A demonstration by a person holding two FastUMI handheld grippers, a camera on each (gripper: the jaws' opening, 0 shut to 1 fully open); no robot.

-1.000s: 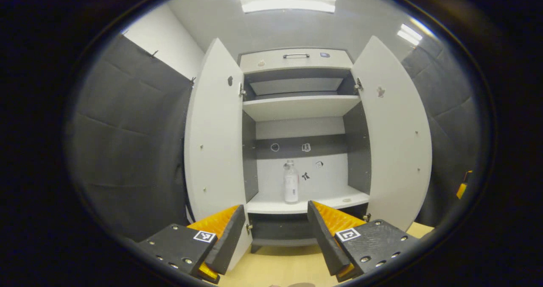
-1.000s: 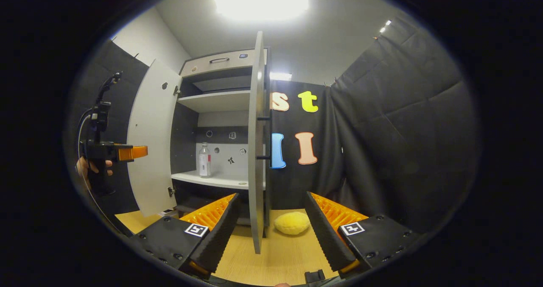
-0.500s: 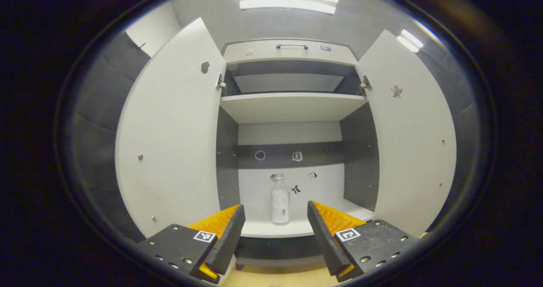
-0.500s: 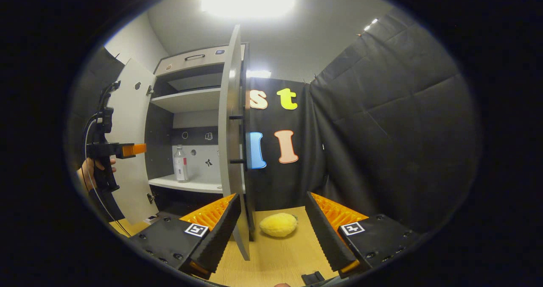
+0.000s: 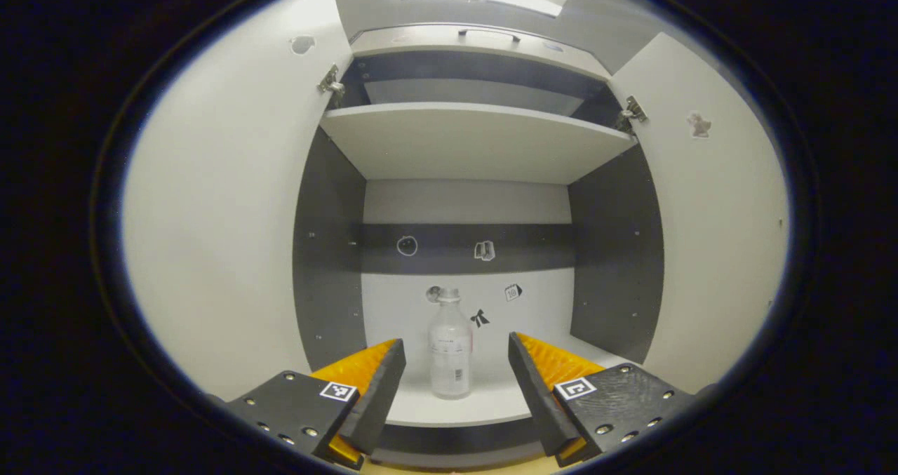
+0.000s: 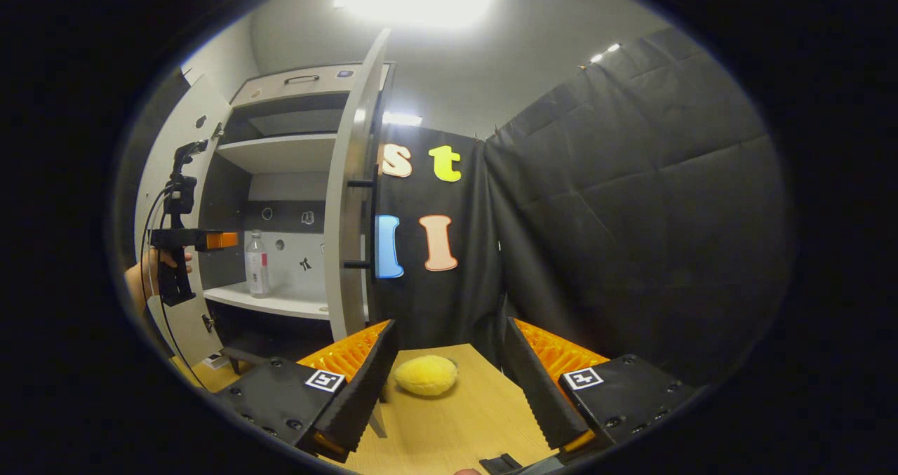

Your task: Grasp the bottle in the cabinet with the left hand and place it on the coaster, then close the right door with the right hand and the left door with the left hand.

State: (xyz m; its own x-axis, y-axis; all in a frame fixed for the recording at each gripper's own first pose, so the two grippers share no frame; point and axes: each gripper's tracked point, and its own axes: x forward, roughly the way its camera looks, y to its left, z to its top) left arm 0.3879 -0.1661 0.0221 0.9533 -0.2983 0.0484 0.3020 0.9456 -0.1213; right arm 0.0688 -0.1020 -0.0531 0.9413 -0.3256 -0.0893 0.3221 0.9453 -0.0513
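Left gripper (image 5: 456, 377) held level, aimed into the open cabinet (image 5: 477, 142); fingers spread wide, touching nothing. The bottle (image 5: 450, 345) stands upright on the lower shelf (image 5: 491, 401), framed between the fingers but beyond their tips. Bottle: clear plastic, white label, capped. Right gripper (image 6: 445, 384) hangs low over the wooden table (image 6: 463, 426), fingers wide, empty. A soft yellow round thing (image 6: 425, 375) lies ahead of it on the table.
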